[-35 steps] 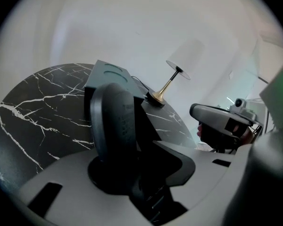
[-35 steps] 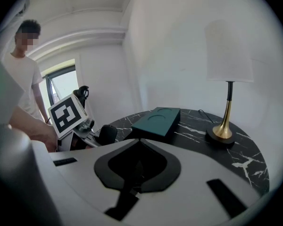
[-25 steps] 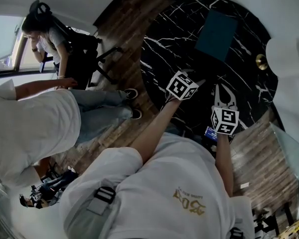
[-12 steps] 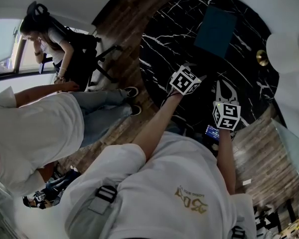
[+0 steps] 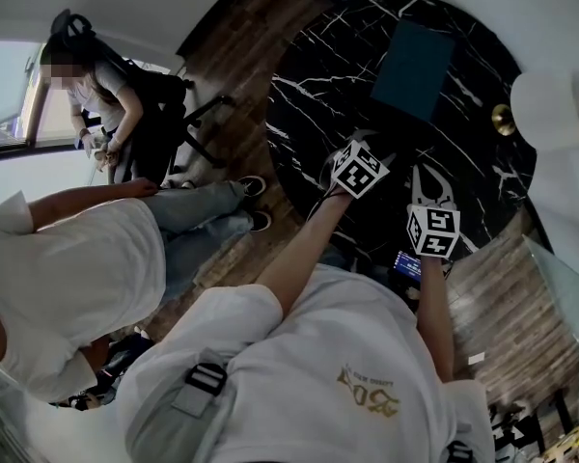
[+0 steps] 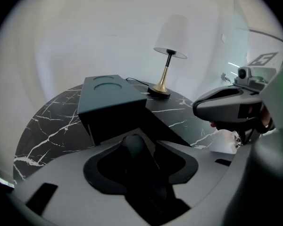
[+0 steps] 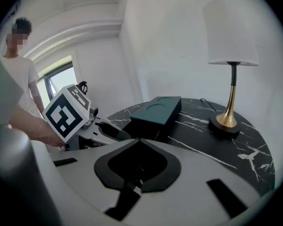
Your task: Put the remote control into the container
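At the black marble table [image 6: 47,126]: left hand-held gripper [image 6: 150,135], jaws wide apart and just now opening further. Between them, the dark remote control [image 6: 134,149], on the near side of the teal container [image 6: 111,100] and outside it. Cannot confirm pad contact. Alongside: right hand-held gripper [image 7: 137,141], jaws closed together, holding nothing.
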